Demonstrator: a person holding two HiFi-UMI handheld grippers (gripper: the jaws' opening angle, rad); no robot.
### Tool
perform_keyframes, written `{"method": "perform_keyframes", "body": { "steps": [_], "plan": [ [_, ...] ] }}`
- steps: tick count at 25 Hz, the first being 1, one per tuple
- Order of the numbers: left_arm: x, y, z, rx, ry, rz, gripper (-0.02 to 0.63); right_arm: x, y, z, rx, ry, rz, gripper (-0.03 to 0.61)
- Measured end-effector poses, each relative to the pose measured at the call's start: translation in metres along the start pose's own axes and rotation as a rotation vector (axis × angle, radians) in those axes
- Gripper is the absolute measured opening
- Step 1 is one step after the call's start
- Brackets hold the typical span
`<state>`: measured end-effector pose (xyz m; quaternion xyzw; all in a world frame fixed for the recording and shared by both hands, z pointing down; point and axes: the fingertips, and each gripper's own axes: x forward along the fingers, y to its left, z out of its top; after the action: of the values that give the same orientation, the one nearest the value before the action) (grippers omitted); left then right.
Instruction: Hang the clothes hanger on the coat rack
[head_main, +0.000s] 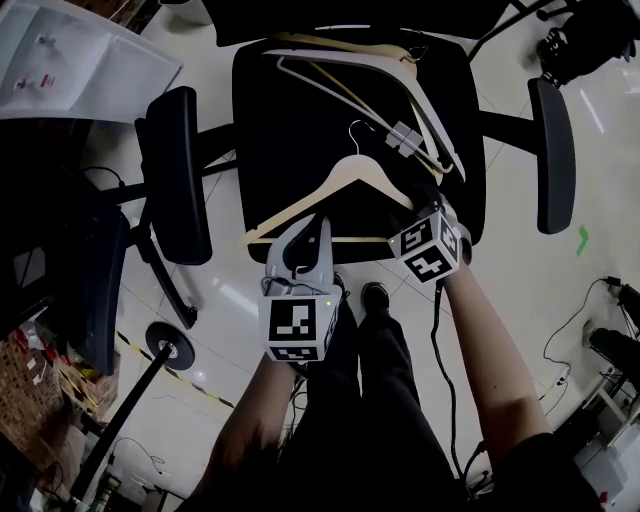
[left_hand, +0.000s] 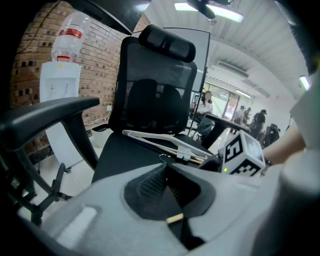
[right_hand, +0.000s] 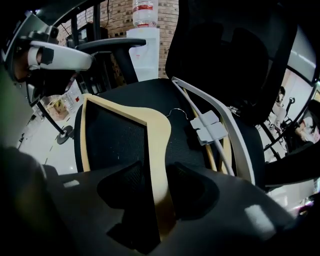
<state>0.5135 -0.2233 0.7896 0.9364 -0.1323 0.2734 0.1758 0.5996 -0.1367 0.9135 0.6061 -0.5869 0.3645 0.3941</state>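
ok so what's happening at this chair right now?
A person holding two grippers is working over a black office chair seat with several hangers on it. The right gripper is open and straddles one arm of the light wooden clothes hanger, its pads not pressing on it. The left gripper looks shut on a thin strip of that hanger near its bottom bar. The hanger lies on the seat, not yet lifted. Pale plastic hangers lie behind it, untouched.

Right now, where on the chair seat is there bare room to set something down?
Bare: the seat's left strip, between the armrest and the wooden hanger. Crowded: back and right, under the white hangers.
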Motion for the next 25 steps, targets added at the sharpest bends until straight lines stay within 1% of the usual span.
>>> {"method": "perform_keyframes", "body": {
  "steps": [5,7,10,13,14,18,22,25],
  "plan": [
    [0.002,0.001,-0.002,-0.008,0.005,-0.002,0.005,0.006,0.000,-0.003,0.052,0.021,0.090,0.204],
    [0.003,0.000,0.000,-0.011,0.002,-0.001,0.005,0.008,0.001,-0.004,0.066,0.033,0.104,0.199],
    [0.004,-0.002,0.001,-0.011,-0.001,-0.004,0.005,0.005,0.000,-0.001,0.034,0.054,0.094,0.178],
    [0.003,-0.004,0.002,-0.011,-0.003,-0.006,0.005,0.004,0.004,0.000,-0.005,0.054,0.088,0.107],
    [0.002,-0.004,0.002,-0.012,-0.003,-0.007,0.005,0.004,0.005,0.000,-0.009,0.057,0.088,0.098],
    [-0.003,-0.005,0.004,-0.011,-0.008,-0.003,0.005,0.001,0.004,0.001,0.022,0.043,0.078,0.095],
    [-0.011,-0.004,0.008,-0.011,-0.021,0.005,0.005,-0.013,0.007,0.007,-0.019,-0.001,0.032,0.095],
    [-0.017,-0.003,0.011,-0.005,-0.031,0.010,0.005,-0.023,0.013,0.013,-0.052,-0.022,0.021,0.095]
  ]
}}
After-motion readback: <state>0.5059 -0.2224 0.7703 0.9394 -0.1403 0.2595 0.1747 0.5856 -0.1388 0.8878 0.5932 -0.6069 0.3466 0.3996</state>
